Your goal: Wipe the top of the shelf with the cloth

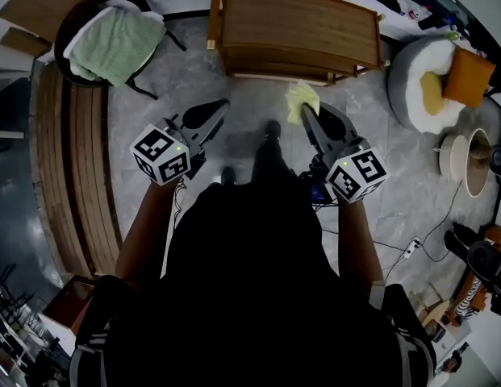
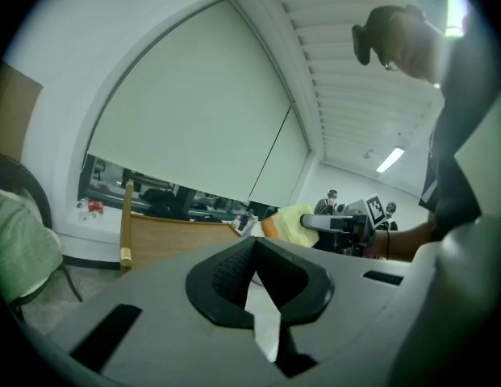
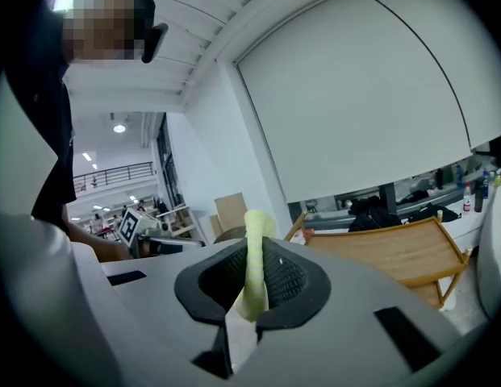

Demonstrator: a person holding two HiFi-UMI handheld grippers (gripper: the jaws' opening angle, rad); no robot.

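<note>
Floor tiles (image 1: 194, 71) in grey marble pattern fill the middle of the head view, with the person standing on them. Ahead stands the wooden shelf (image 1: 294, 22), its long axis running left to right across the person's front and its top bare. To its left sits a dark round chair (image 1: 68, 22) holding a green blanket (image 1: 117, 43); to its right is a white pouf (image 1: 411, 79) with an orange cushion (image 1: 468, 75).

The left claw (image 1: 218, 108) is held short of the shelf's left part, jaws together and nothing between them. The right claw (image 1: 308, 113) is clamped on the yellow cloth (image 1: 301, 99), which sticks up between the pads in the right gripper view (image 3: 252, 272) and bunches past the tips.

The cloth hangs just before the shelf's front edge, right of its middle, so the surface to be wiped lies straight ahead of the right claw, which is the nearer one. The steep downward view flattens height, so the cloth is probably not yet over the top. Wiping likely calls for reaching forward, then sweeping along the long axis.
</note>
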